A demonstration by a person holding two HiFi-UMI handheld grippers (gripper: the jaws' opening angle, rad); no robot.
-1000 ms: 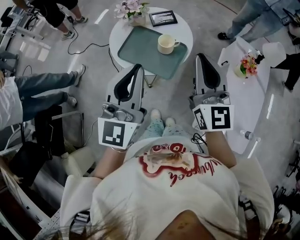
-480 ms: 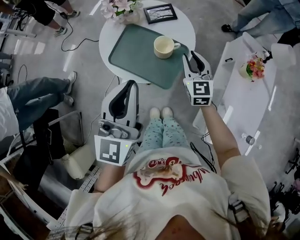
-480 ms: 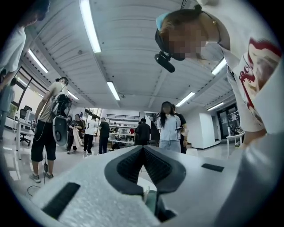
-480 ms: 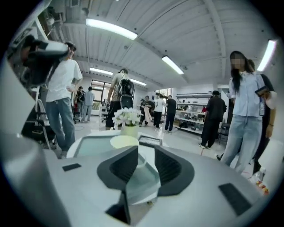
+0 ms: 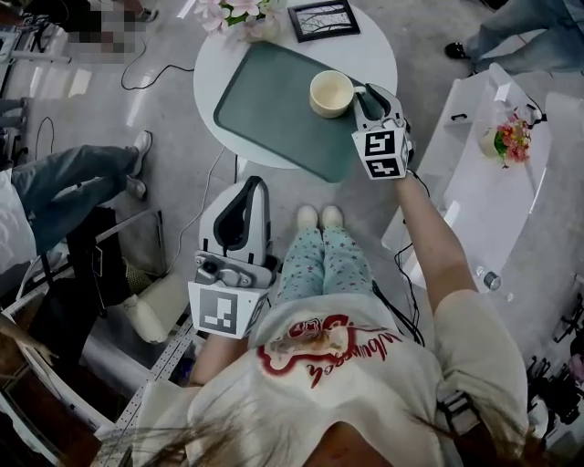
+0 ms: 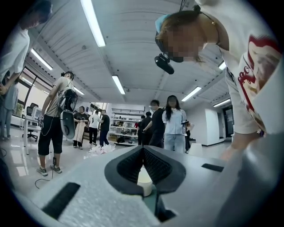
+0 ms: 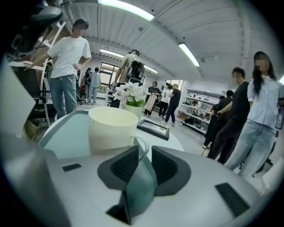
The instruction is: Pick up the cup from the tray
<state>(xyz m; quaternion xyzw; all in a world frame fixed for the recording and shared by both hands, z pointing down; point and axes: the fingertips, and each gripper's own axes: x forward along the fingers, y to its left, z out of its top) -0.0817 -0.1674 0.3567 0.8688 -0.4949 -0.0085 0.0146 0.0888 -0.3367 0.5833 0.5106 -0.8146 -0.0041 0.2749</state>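
A cream cup [image 5: 330, 93] stands upright on the right part of a green tray [image 5: 269, 100] on a round white table [image 5: 379, 50]. My right gripper [image 5: 365, 93] is at the cup's right side, level with its handle. In the right gripper view the cup [image 7: 111, 131] fills the space just ahead, and its thin handle [image 7: 143, 148] sits in the gap of my right gripper [image 7: 144, 162], whose jaws stand apart, open. My left gripper [image 5: 253, 184] hangs low beside the person's knees, away from the table, and my left gripper [image 6: 142, 150] has its tips touching, shut on nothing.
A framed picture [image 5: 322, 18] and a pot of flowers [image 5: 239, 11] stand at the table's far edge. A second white table [image 5: 474, 191] with flowers [image 5: 513, 141] lies to the right. A seated person's legs [image 5: 64, 182] are at the left; several people stand around.
My right gripper has reached forward from in front of the person's body to the cup's handle. The left gripper has stayed low by the knees.
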